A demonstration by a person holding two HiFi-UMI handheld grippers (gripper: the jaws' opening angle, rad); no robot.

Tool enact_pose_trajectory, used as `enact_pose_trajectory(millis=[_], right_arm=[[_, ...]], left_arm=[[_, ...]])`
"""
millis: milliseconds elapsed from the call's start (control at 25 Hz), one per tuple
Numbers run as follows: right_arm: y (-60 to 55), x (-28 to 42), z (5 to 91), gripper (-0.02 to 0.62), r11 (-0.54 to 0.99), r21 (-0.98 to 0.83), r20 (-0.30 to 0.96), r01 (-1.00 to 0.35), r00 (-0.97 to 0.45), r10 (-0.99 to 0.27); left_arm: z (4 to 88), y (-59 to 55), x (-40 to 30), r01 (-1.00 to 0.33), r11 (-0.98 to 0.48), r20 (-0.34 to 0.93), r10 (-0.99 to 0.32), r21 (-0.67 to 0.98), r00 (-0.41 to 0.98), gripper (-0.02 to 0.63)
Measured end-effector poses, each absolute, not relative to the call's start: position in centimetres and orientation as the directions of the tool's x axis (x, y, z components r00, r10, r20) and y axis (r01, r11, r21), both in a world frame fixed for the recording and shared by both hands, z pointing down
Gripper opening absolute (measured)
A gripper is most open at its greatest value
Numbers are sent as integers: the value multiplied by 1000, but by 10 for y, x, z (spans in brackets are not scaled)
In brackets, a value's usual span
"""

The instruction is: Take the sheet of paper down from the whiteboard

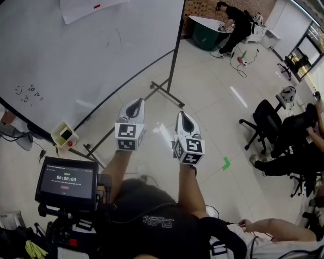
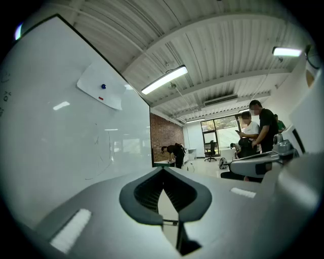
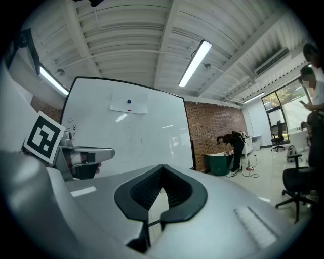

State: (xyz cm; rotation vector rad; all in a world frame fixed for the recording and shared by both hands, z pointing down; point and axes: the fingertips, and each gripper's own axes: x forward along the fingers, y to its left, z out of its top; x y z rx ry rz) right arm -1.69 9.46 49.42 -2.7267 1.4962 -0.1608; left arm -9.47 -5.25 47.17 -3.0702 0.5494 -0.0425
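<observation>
A white sheet of paper [image 1: 83,7] hangs high on the whiteboard [image 1: 76,60], pinned by a small red magnet. The same sheet of paper [image 2: 100,92] shows up and to the left in the left gripper view, and the sheet of paper [image 3: 129,104] sits straight ahead, far off, in the right gripper view. My left gripper [image 1: 133,106] and right gripper [image 1: 184,120] are held side by side over the floor, well short of the board. Both are shut with nothing between their jaws.
The whiteboard stands on a black wheeled frame [image 1: 164,91]. A small yellow box [image 1: 65,135] sits near its base. A screen on a stand [image 1: 67,181] is at my lower left. Office chairs [image 1: 266,124] and seated people are at the right; a person [image 1: 233,28] bends over a tub far back.
</observation>
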Motion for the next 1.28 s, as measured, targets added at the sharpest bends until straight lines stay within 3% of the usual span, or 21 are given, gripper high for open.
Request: enact_pose_trajectory(millis=[200, 440, 880, 1280], right_arm=[[83, -15, 493, 12, -517, -76, 87, -853, 511, -855], [-30, 48, 497, 12, -478, -82, 100, -875, 470, -877], [-139, 75, 466, 12, -410, -23, 56, -912, 409, -911], [-210, 81, 434, 14, -216, -7, -18, -976, 216, -976]], left_arm=[[451, -63, -98, -359, -932, -5, -359, -59, 933, 2], [448, -167, -45, -396, -916, -13, -396, -72, 918, 2], [421, -250, -12, -420, -903, -107, -410, -92, 906, 2], [363, -293, 0, -511, -842, -194, -479, -174, 856, 2]])
